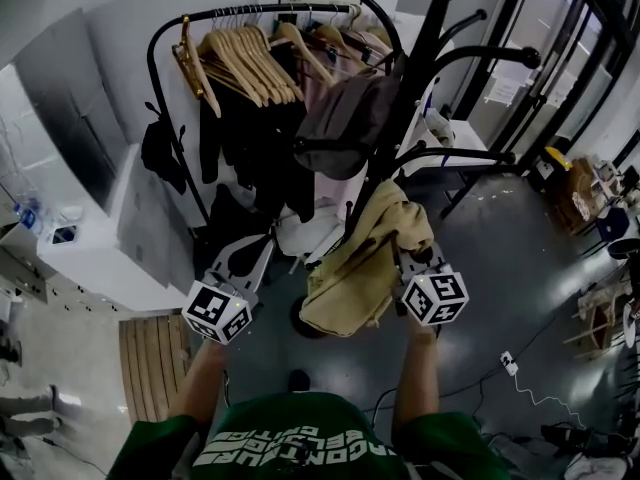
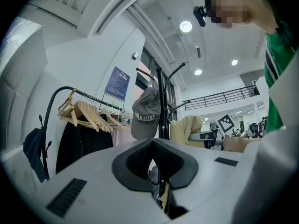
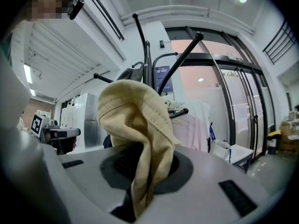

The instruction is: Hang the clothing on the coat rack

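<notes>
A beige knit garment (image 1: 365,258) hangs bunched in front of the black coat rack (image 1: 420,58), by its lower branches. My right gripper (image 1: 412,260) is shut on a fold of it, and the cloth (image 3: 135,129) fills the space between the jaws and rises above them. A grey cap (image 1: 345,118) hangs on an upper branch of the rack. My left gripper (image 1: 250,258) is held to the left of the garment, apart from it. Its jaws are shut with nothing between them (image 2: 153,148). From that gripper I see the cap (image 2: 145,118) and the garment (image 2: 187,129) beyond it.
Behind the rack stands a clothes rail with several wooden hangers (image 1: 240,58) and dark clothes (image 1: 250,148). A white cabinet (image 1: 120,218) is at the left, a wooden pallet (image 1: 150,363) below it. A power strip and cable (image 1: 510,363) lie on the floor at the right.
</notes>
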`<action>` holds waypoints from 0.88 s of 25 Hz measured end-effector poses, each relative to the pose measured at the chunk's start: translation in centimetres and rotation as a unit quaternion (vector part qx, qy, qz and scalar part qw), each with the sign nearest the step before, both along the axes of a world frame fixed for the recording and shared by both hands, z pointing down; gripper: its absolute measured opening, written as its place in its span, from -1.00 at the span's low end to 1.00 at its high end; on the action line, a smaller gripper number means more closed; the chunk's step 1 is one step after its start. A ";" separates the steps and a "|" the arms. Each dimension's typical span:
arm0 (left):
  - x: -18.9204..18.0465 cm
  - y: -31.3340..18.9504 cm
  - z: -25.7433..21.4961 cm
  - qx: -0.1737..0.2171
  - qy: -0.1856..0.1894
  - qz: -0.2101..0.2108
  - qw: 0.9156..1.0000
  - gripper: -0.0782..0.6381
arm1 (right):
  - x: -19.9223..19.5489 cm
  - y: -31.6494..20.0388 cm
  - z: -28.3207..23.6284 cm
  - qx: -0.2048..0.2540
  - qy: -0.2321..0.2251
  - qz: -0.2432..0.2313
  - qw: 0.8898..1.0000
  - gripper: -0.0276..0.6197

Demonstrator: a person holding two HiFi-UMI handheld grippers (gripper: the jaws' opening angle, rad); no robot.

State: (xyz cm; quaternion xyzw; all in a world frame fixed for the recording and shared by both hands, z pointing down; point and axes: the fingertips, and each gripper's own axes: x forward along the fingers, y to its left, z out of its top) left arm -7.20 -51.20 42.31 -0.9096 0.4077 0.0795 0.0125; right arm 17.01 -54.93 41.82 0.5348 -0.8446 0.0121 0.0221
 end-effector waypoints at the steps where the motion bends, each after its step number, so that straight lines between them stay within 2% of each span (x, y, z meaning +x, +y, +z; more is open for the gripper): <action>1: 0.1 0.0 0.1 0.000 0.000 0.001 1.000 -0.77 | -0.1 0.1 0.5 -0.004 -0.002 0.000 1.000 -0.75; 12: 0.3 1.4 1.0 -0.009 0.012 0.006 1.000 -0.77 | -1.5 1.2 3.9 -0.029 -0.019 -0.019 0.999 -0.76; 17: 0.1 3.0 1.2 -0.013 0.018 0.012 1.000 -0.77 | -1.7 1.6 4.0 -0.044 -0.031 0.001 0.999 -0.75; 18: 0.0 3.4 1.3 -0.013 0.020 0.013 1.000 -0.77 | -1.7 1.9 4.1 -0.050 -0.036 0.003 0.998 -0.71; 22: -0.9 5.1 1.5 -0.016 0.023 0.016 0.999 -0.77 | -1.7 3.6 4.3 -0.066 -0.051 0.014 0.996 -0.32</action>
